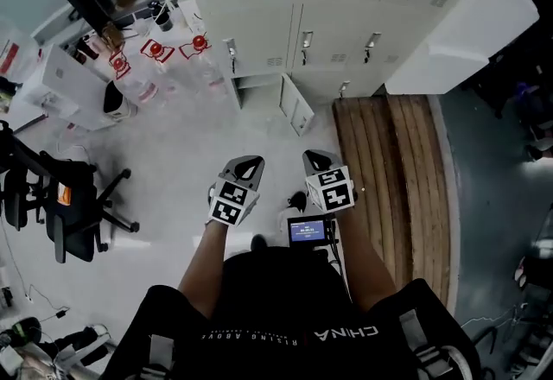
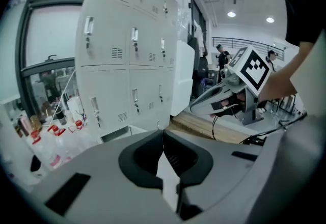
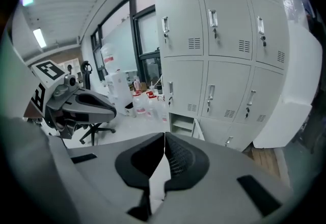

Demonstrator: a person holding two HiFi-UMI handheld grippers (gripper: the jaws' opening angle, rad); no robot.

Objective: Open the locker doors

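Both grippers hover side by side over the pale floor, well apart from the lockers (image 1: 259, 24) ahead. The left gripper (image 2: 163, 133) has its jaws pressed together with nothing between them, and the right gripper (image 3: 164, 135) is likewise closed and empty. In the bottom row, one small door (image 1: 296, 106) stands swung out from its compartment; the other doors in view sit closed. A wooden platform (image 1: 393, 171) lies to the right, a chair (image 1: 60, 205) to the left, and bottles (image 1: 155, 67) stand beside the lockers.
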